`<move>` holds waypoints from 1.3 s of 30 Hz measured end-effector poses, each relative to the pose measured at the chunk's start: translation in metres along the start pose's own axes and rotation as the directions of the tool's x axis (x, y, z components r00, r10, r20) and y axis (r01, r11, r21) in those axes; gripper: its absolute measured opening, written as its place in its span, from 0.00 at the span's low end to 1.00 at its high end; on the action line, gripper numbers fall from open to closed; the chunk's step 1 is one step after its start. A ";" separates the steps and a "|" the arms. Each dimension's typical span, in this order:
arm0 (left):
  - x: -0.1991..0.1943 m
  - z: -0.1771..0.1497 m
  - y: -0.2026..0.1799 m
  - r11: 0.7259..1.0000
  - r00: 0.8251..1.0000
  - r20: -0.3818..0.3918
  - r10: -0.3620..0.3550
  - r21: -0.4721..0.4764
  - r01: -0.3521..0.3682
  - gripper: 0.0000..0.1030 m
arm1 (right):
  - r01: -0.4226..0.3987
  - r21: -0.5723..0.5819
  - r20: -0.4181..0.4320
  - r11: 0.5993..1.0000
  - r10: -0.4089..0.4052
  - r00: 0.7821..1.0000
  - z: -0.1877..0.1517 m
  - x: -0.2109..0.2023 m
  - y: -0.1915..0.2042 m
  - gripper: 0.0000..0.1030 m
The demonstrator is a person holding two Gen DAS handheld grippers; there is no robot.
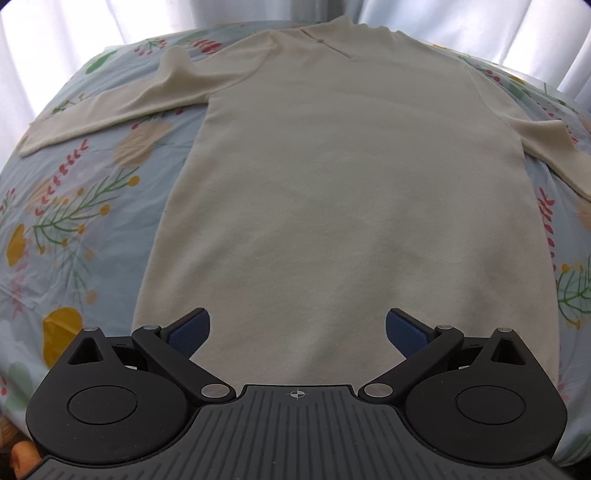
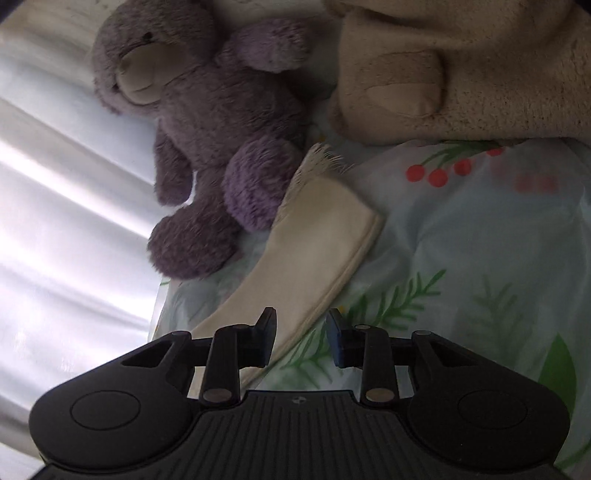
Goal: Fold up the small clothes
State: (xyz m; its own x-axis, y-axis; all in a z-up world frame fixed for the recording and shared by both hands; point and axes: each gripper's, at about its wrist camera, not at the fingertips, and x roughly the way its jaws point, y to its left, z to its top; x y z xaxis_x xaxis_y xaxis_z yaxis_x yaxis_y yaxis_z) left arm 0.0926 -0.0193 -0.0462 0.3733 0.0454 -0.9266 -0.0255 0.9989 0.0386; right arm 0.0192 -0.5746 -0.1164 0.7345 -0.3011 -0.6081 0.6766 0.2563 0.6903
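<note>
A cream long-sleeved top point(image 1: 332, 192) lies flat on the floral bedsheet point(image 1: 74, 221), hem toward me, collar at the far end, both sleeves spread out to the sides. My left gripper point(image 1: 297, 332) is wide open and empty, hovering over the hem. In the right wrist view, one cream sleeve point(image 2: 314, 251) lies on the sheet with its cuff next to a plush toy. My right gripper point(image 2: 300, 339) is partly open, its jaws either side of the sleeve's edge, apart from the fabric.
A purple plush bunny point(image 2: 214, 140) and a beige plush toy point(image 2: 461, 66) sit at the bed's edge beside the sleeve cuff. White curtains point(image 1: 74, 22) hang behind the bed. The bedsheet point(image 2: 480, 240) extends right of the sleeve.
</note>
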 end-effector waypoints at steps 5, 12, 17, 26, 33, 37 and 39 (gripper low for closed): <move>0.004 0.003 -0.006 1.000 1.000 -0.002 -0.008 0.000 0.008 1.00 | -0.034 0.049 0.043 0.998 0.031 0.999 0.007 0.012 -0.009 0.25; 0.003 0.018 0.011 0.999 0.999 0.027 -0.032 -0.029 0.032 1.00 | 0.182 -0.325 0.231 0.928 -0.109 0.967 -0.009 0.002 0.055 0.06; 0.002 0.049 0.020 0.995 0.992 0.089 -0.086 -0.041 0.090 1.00 | 0.062 -0.754 0.237 0.654 0.183 0.954 -0.098 -0.045 0.175 0.06; 0.022 0.120 0.025 0.886 0.863 0.213 -0.459 0.032 0.463 1.00 | -0.503 -0.814 -0.445 0.289 0.247 0.861 -0.275 -0.054 0.243 0.37; 0.083 0.170 0.011 0.782 0.786 0.110 -0.609 -0.085 0.618 0.95 | -0.433 -0.713 -0.473 0.551 0.078 0.878 -0.263 -0.025 0.198 0.37; 0.112 0.188 -0.012 0.773 0.777 0.037 -0.629 -0.081 0.630 0.75 | -0.388 -0.704 -0.450 0.595 0.048 0.892 -0.256 -0.017 0.186 0.37; 0.126 0.191 -0.018 0.769 0.772 0.000 -0.635 -0.099 0.632 0.68 | -0.376 -0.691 -0.445 0.617 0.047 0.894 -0.253 -0.016 0.181 0.37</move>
State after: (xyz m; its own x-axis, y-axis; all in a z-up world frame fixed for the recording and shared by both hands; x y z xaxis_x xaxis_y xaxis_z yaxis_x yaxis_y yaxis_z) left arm 0.3174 -0.0298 -0.0917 0.3046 -0.5993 -0.7403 0.1241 0.7956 -0.5930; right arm 0.1429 -0.2911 -0.0803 0.7121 0.1513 -0.6855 0.1769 0.9064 0.3837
